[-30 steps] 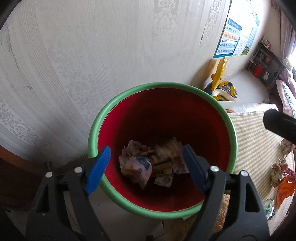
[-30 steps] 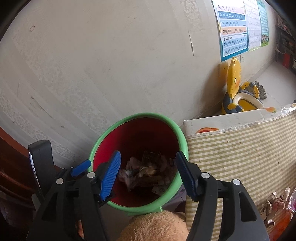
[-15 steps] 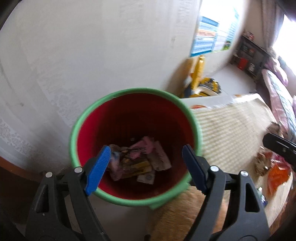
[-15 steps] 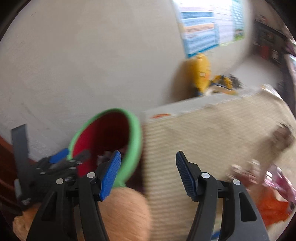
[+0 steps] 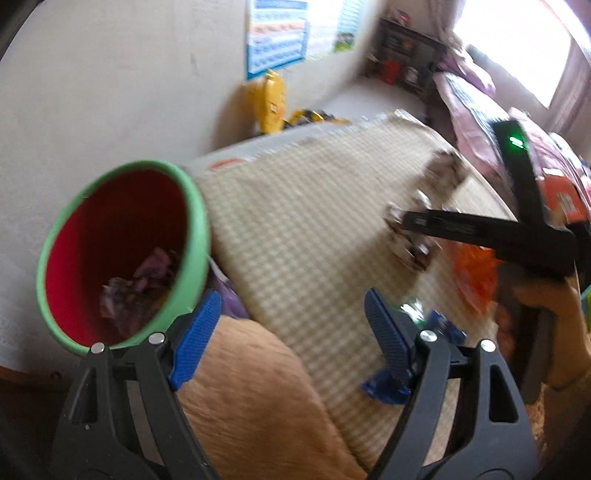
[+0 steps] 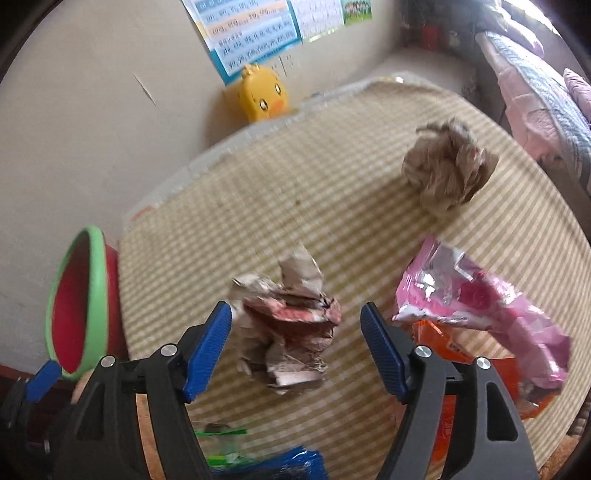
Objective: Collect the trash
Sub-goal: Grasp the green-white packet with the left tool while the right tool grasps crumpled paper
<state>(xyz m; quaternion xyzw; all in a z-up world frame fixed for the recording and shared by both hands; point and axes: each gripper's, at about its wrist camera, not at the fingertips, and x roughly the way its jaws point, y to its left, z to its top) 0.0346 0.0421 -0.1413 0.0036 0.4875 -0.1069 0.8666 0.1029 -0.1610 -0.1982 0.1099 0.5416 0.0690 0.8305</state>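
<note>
Checked yellow-and-cream cloth covers the tabletop [image 6: 332, 206], whose far edge runs along a pale wall hung with a poster [image 6: 251, 33], a yellow duck toy [image 6: 264, 94] peeking up behind that edge. At the table's left edge stands the red bin with a green rim [image 5: 195, 236], crumpled wrappers lying in its bottom. My left gripper [image 5: 291, 332] hangs with jaws apart and nothing between them, near the bin's rim over something tan and furry. My right gripper [image 6: 295, 345] is spread wide above the near half of the cloth, a crumpled reddish paper wad [image 6: 288, 328] lying between its fingers with bare cloth on both sides. A brown paper ball [image 6: 448, 171] sits toward the far right edge, well apart; a pink foil wrapper [image 6: 480, 299] lies near the right edge over an orange bag [image 6: 458, 354].
</note>
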